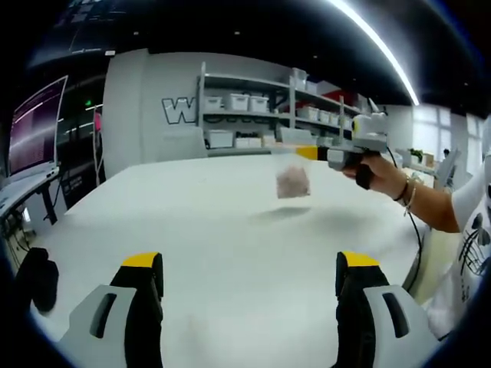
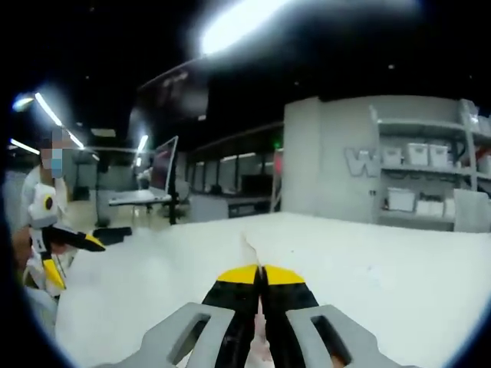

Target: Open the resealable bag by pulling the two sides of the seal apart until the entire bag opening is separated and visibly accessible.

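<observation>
The white table [image 1: 230,253] lies bare and wide ahead of the left tool [image 1: 249,280], whose jaws stand apart over it with nothing between them. Above the table's far part, the right tool [image 1: 311,152] hangs a small clear bag [image 1: 292,182] in the air, blocking a straight pass there along with the person's hand [image 1: 383,178] and its trailing cable [image 1: 414,230]. A dark object [image 1: 38,280] sits off the table's left edge. Shelves [image 1: 261,107] stand beyond the far edge, well apart.

Matt, smooth white table [image 1: 230,253] — thin, clear plastic bag [image 1: 292,182].
</observation>
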Demonstrator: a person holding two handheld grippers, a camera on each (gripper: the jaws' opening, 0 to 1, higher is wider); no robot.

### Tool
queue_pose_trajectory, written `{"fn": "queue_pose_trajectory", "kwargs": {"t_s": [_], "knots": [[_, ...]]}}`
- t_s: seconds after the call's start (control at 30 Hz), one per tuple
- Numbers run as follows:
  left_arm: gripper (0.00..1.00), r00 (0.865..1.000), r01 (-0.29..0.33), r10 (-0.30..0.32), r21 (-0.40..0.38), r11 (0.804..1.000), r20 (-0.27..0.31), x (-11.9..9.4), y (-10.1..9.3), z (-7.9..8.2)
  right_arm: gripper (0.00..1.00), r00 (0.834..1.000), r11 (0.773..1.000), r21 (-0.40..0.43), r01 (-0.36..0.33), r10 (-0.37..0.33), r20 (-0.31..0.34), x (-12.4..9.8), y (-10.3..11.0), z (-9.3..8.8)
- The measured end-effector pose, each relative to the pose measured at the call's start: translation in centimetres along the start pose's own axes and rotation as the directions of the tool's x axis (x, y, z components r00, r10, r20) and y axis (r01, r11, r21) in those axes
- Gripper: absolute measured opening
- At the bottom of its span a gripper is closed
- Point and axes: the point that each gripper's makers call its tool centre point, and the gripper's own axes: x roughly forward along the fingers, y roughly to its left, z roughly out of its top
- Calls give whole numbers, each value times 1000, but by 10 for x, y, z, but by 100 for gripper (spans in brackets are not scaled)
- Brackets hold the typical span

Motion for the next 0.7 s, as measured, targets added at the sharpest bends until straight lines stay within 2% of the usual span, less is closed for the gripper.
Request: {"fn": "queue_pose_trajectory", "kwargs": {"t_s": [0.07, 0.23, 0.33, 0.7], "knots": [[92, 1000, -2, 2, 1, 1000, 0, 0, 0, -1, 0, 1000, 1000, 9, 3, -3, 5, -1, -4, -1], [92, 1000, -4, 4, 0, 1000, -1, 0, 0, -3, 0, 1000, 1000, 12, -2, 2, 11, -12, 4, -1], [92, 1000, 2, -2, -1, 1000, -4, 1, -2, -4, 0, 1000, 1000, 14, 0, 0, 20, -15, 1, 1], [92, 1000, 6, -6, 2, 1000, -2, -1, -4, -6, 0, 999, 1000, 18, -20, 19, 36, -34, 24, 4]]}}
